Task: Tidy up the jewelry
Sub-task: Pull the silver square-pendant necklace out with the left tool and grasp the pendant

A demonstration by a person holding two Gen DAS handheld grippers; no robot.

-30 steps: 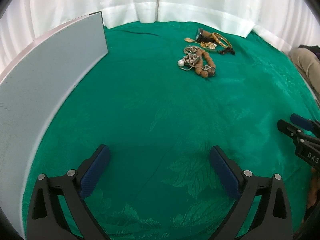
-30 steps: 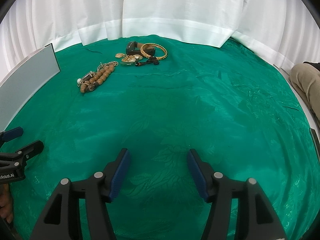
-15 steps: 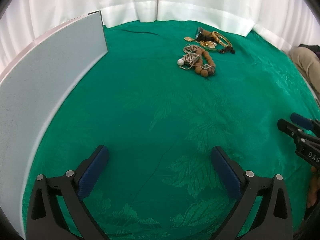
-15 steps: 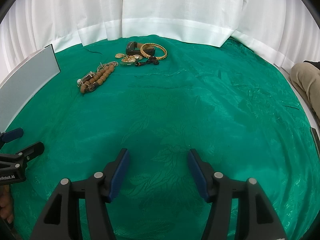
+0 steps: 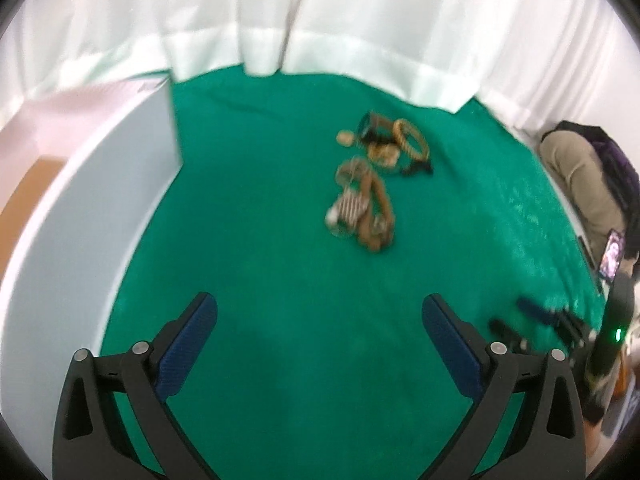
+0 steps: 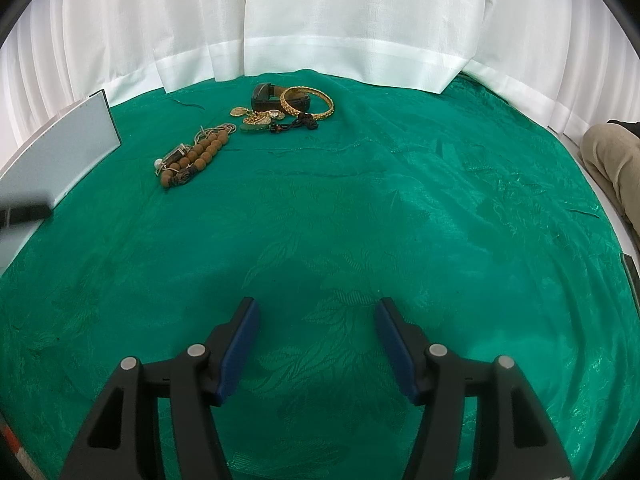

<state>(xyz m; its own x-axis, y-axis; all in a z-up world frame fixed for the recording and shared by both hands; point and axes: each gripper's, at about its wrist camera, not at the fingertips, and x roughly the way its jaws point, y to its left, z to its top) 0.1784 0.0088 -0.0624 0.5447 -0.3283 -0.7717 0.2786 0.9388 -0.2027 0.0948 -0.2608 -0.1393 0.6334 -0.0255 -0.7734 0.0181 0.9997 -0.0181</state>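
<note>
Green leaf-patterned cloth covers the tabletop in front of you, running back to white curtains. Your right claw hangs over bare cloth with its blue pads spread about halfway apart and nothing between them. Your left claw is spread wide, also empty, and its view is blurred. The jewelry lies well ahead of both claws, near the far edge, in two small heaps. The nearer heap is a brown bead bracelet with a pearl and a thin chain touching it. Just behind it sit a gold bangle, a dark watch, gold pendants and a black knotted cord. A pale grey board stands upright along the left side. A person's tan trouser leg shows at the right edge.
</note>
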